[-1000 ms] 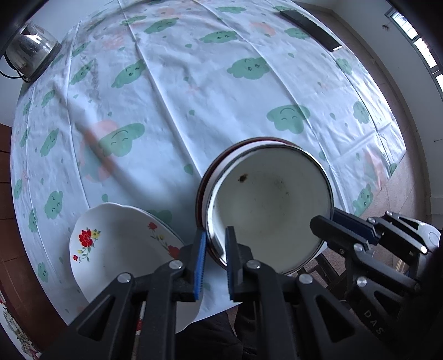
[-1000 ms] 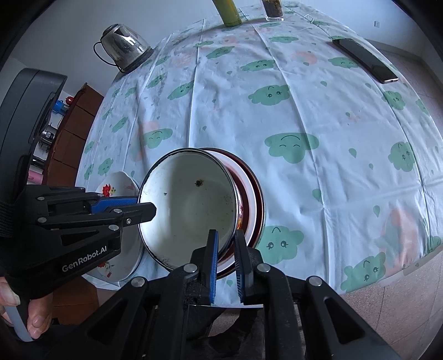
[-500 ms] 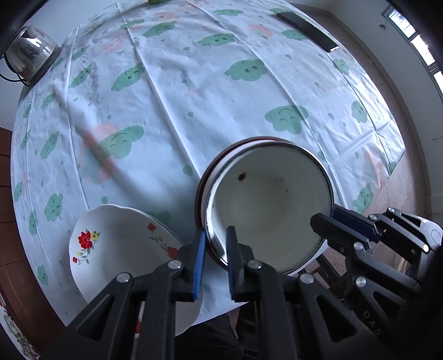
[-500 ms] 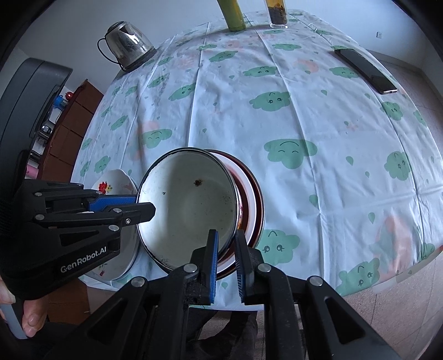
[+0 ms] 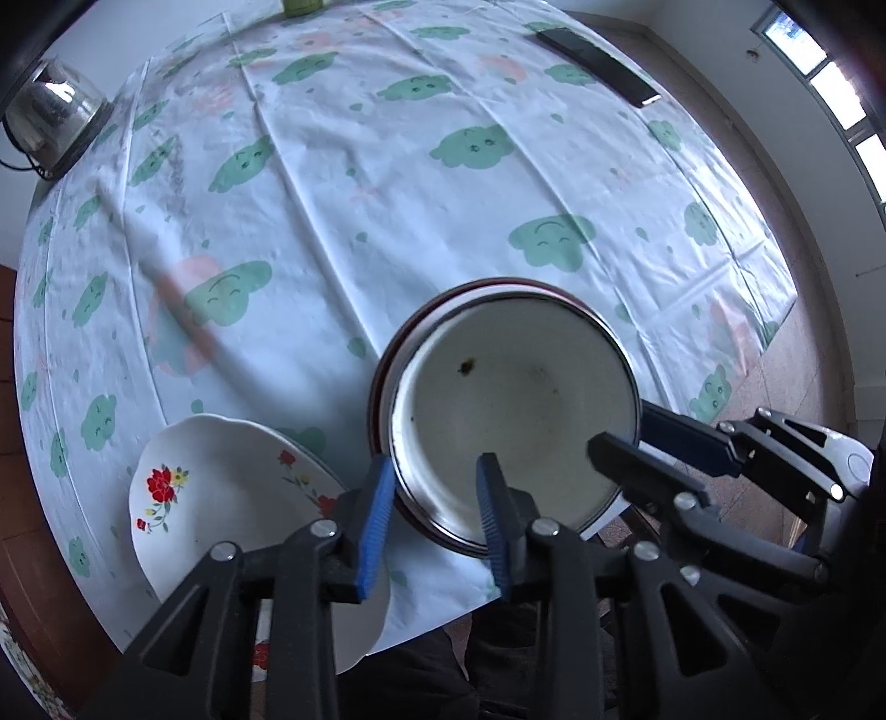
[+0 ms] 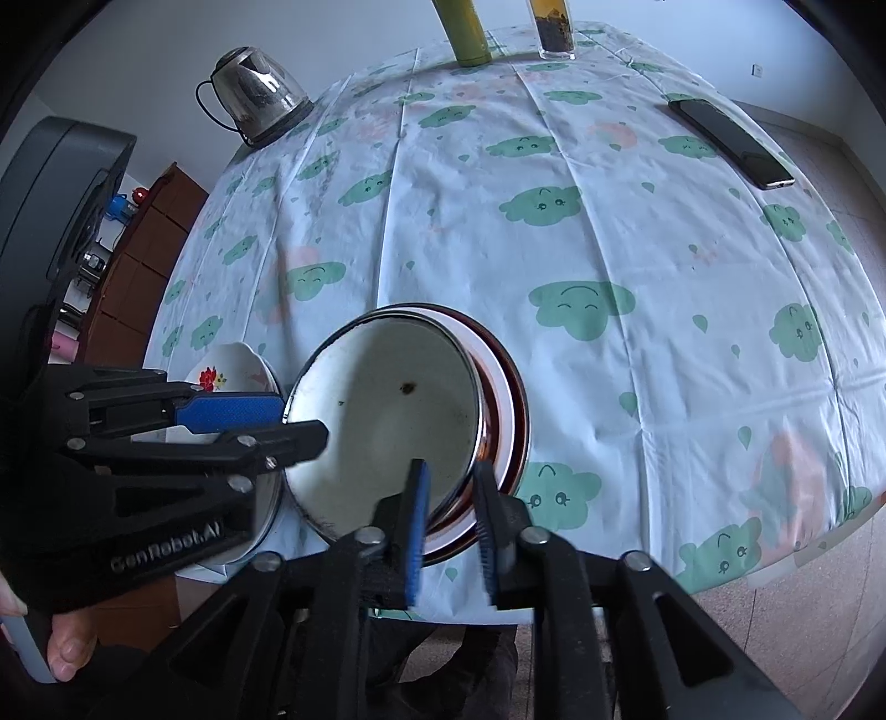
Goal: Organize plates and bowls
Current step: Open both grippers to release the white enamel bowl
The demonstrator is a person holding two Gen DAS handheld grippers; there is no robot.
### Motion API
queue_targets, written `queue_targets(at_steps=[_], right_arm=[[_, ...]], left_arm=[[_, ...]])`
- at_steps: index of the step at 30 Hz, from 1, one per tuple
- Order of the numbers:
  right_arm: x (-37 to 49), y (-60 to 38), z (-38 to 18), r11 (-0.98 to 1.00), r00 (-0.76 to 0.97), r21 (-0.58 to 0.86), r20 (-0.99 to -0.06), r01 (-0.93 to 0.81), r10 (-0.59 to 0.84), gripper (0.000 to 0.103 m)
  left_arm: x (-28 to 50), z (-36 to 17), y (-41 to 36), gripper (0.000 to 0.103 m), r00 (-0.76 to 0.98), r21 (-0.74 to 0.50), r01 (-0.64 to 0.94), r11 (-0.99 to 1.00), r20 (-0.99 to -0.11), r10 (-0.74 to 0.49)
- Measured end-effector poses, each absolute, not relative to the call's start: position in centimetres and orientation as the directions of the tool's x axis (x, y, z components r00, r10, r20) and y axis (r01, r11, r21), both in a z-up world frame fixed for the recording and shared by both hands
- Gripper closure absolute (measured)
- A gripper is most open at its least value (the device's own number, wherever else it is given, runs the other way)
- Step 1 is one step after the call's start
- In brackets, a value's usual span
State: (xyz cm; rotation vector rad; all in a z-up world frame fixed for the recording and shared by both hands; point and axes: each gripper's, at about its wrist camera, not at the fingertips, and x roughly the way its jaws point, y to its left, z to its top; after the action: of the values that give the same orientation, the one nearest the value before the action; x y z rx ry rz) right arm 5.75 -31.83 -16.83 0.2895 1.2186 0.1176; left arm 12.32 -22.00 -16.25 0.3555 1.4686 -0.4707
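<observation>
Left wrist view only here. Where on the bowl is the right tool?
Observer: The right wrist view shows the right tool straddling the bowl's near rim, one pad inside and one outside. I can't tell whether it is clamped.
Operator: Anything at the far table edge beyond my frame?
Observer: A glass with dark contents stands there, right of a yellow-green bottle.
</observation>
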Motion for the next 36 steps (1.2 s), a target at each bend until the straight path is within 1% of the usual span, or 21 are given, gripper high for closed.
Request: queue_targets(at_steps=[7,10,12,16,17,18,25,29,30,32,36], right_arm=[[5.7,-31.7,-16.6,0.964,0.354,0.258,-0.909,0.066,0.219,0.074],[5.6,-31.9,-16.4,0.965,0.366,0.249,-0.908,0.078,0.205,0.065],[5.6,-32.1,-16.3,0.964,0.374,0.251,-0.905,0.084,0.203,0.062],[5.3,-32.5,-15.8,0.964,0.396,0.250,-0.897,0.092,0.195,0.057],[5.3,-32.5,-15.6,0.964,0.401,0.249,-0.896,0.095,0.192,0.054],[5.3,-32.6,-15.6,0.964,0.404,0.249,-0.895,0.096,0.190,0.053],[5.1,-32.8,-15.4,0.964,0.410,0.248,-0.893,0.100,0.187,0.051],[4.9,-33.0,-15.5,0.962,0.415,0.251,-0.891,0.110,0.185,0.051],[4.8,-33.1,-15.5,0.961,0.416,0.251,-0.890,0.113,0.183,0.051],[4.6,-33.4,-15.5,0.960,0.420,0.252,-0.890,0.122,0.181,0.051],[4.4,-33.6,-15.9,0.958,0.415,0.253,-0.892,0.134,0.177,0.051]], left_arm=[[12.3,-16.1,-22.0,0.072,0.036,-0.072,0.512,0.856,-0.994,-0.105],[12.3,-15.7,-22.0,0.072,0.055,-0.063,0.515,0.855,-0.993,-0.106],[12.3,-15.4,-21.8,0.068,0.060,-0.064,0.511,0.857,-0.992,-0.109],[12.5,-14.8,-21.4,0.055,0.098,-0.041,0.501,0.865,-0.990,-0.103],[12.5,-14.7,-21.3,0.052,0.109,-0.032,0.499,0.866,-0.989,-0.099],[12.6,-14.6,-21.2,0.050,0.117,-0.026,0.498,0.867,-0.988,-0.097],[12.4,-14.9,-20.8,0.046,0.136,-0.005,0.500,0.866,-0.987,-0.085],[12.4,-15.1,-20.6,0.046,0.134,-0.005,0.496,0.868,-0.988,-0.082],[12.4,-15.1,-20.6,0.045,0.136,-0.006,0.496,0.868,-0.987,-0.084],[12.3,-15.1,-20.6,0.035,0.144,-0.001,0.495,0.869,-0.986,-0.083],[12.6,-15.4,-20.4,0.035,0.143,0.003,0.488,0.873,-0.987,-0.077]])
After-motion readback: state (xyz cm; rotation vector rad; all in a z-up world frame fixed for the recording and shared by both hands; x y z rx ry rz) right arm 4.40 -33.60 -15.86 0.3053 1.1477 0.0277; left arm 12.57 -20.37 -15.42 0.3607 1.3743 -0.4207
